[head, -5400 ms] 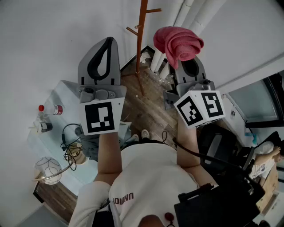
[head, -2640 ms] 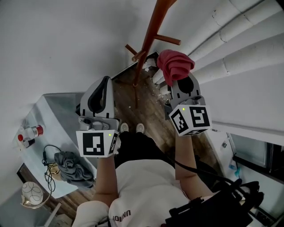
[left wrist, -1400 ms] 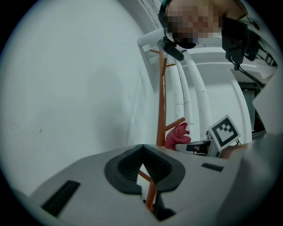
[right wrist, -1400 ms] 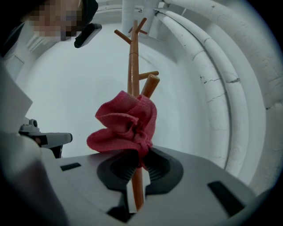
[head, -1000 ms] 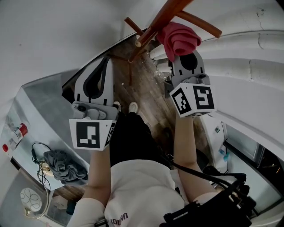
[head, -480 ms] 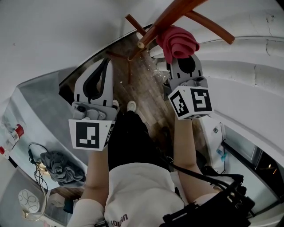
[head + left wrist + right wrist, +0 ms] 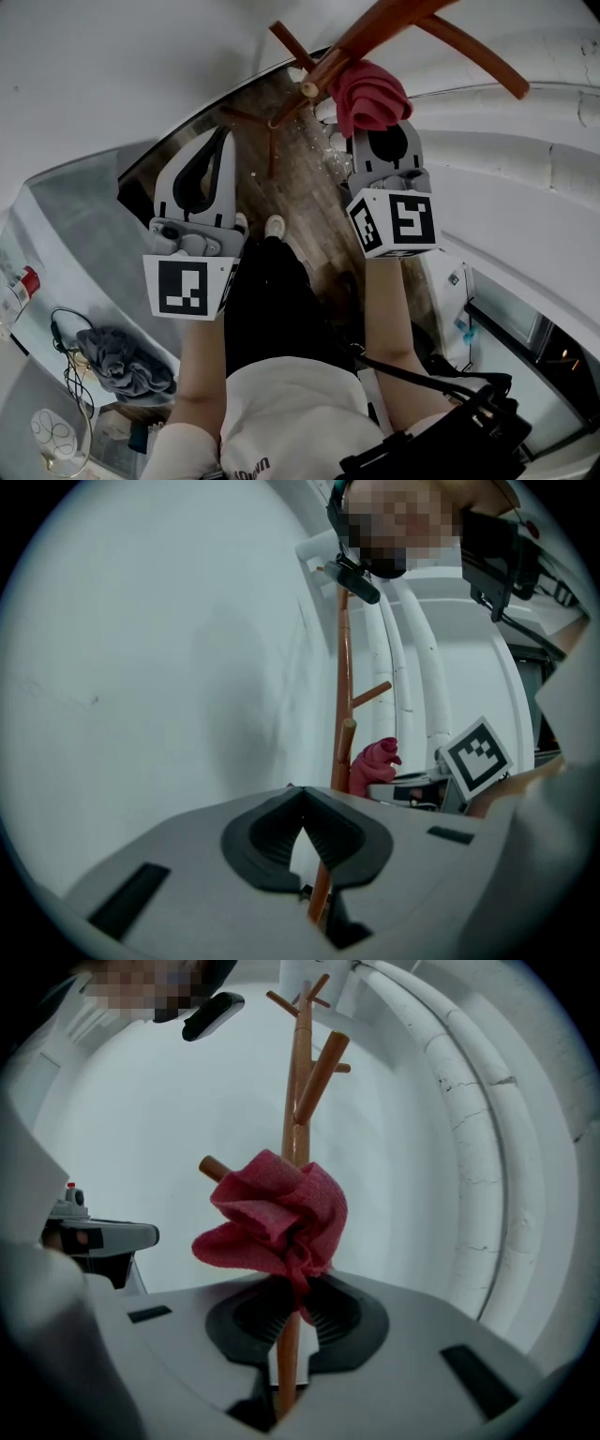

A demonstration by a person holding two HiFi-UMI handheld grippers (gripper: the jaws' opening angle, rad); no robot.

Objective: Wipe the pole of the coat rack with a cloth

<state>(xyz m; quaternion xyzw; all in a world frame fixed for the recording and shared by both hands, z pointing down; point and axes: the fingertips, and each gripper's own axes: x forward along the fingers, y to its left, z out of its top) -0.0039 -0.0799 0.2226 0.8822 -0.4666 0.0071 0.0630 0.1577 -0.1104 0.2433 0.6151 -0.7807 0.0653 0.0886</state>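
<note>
one cloth (image 7: 277,1218) — pole (image 7: 301,1044) partly hidden

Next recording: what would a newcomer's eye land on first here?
The crumpled pink-red cloth, pinched in the right claw, stands out at centre frame, held close to the reddish-brown wooden coat rack pole. The left claw hangs shut and empty to its left.
</note>
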